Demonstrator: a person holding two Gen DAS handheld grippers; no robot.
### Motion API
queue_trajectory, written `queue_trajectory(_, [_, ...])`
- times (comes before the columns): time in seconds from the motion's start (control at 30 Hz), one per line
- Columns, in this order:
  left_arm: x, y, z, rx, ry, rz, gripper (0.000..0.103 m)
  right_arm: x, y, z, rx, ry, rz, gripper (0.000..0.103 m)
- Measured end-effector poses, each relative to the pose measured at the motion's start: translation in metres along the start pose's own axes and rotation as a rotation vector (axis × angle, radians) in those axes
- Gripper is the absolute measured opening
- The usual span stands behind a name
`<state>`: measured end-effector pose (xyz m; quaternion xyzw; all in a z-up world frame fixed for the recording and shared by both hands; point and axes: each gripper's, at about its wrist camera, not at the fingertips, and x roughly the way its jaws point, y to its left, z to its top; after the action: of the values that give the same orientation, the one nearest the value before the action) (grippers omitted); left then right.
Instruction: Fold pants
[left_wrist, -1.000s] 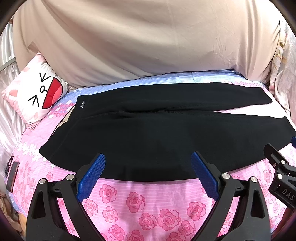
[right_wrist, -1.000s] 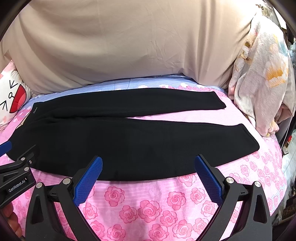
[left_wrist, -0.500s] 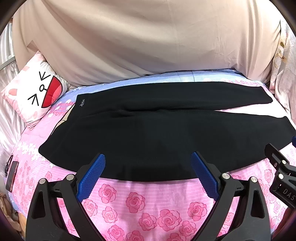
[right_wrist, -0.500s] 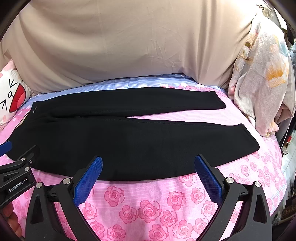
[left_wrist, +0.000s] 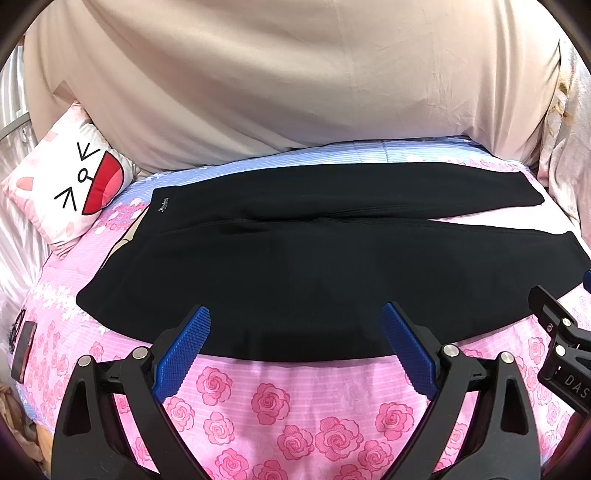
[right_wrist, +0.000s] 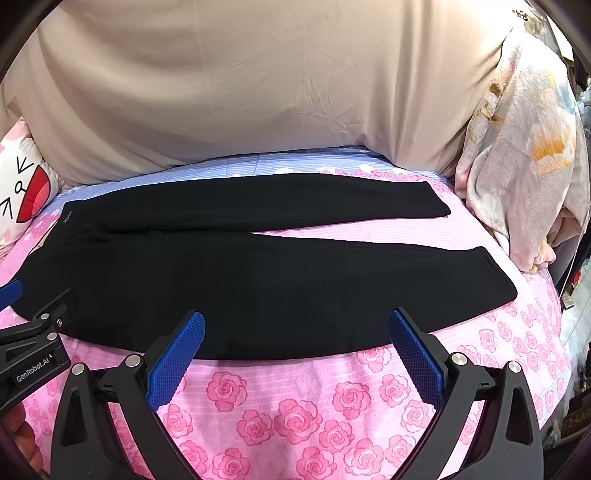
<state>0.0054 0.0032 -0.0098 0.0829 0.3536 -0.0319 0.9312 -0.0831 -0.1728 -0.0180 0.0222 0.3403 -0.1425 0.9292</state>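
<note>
**Black pants lying flat on the rose bedsheet, both grippers wide apart**

While both tools are hovering above the near edge of the bed, the black pants (left_wrist: 314, 266) are lying flat and unfolded across the pink rose-printed bedsheet (left_wrist: 280, 402). The waistband is pointing to the left, and a small pale logo is showing on its far corner. The two legs are stretching out to the right and are spreading a little apart, so a thin wedge of pink sheet is appearing between them. The far leg is looking narrower and shorter in these views, and the near leg is looking broad. The fabric is looking dark, matte and mostly smooth, with only a soft crease near the crotch seam.

The left gripper (left_wrist: 295, 350) is standing with its blue pads far apart and is holding nothing; its pads are hanging over the near hem of the pants, toward the waist side. The right gripper (right_wrist: 295, 350) is also spread wide and is gripping nothing, and it is hanging over the near edge of the near leg.

Beyond the pants, a big beige cover (right_wrist: 258, 85) is rising at the far side. A cartoon-face pillow (left_wrist: 74, 184) is resting at the far left, and a pale flowered blanket (right_wrist: 517, 166) is piling up at the right.
</note>
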Motion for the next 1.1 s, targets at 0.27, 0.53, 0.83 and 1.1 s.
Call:
queue_trajectory(0.27, [0.0003,0.0017,0.0002,0.003,0.0,-0.006,0.092,0.0012,0.0008,0.0009,0.001,0.004,-0.002,0.098])
queue_trajectory(0.53, [0.0032,0.0039,0.001,-0.005,0.006,-0.004,0.092,0.0025,0.0019,0.0017,-0.001,0.007,-0.001,0.098])
queue_trajectory(0.83, [0.0067,0.0006,0.0003,-0.003,0.011,0.005,0.092,0.0047,0.0026,0.0013,-0.004,0.014,0.0,0.098])
queue_trajectory(1.1, [0.0093,-0.0008,0.0016,-0.002,0.0,0.01,0.092,0.0084,0.0006,0.0022,0.002,0.021,0.01,0.098])
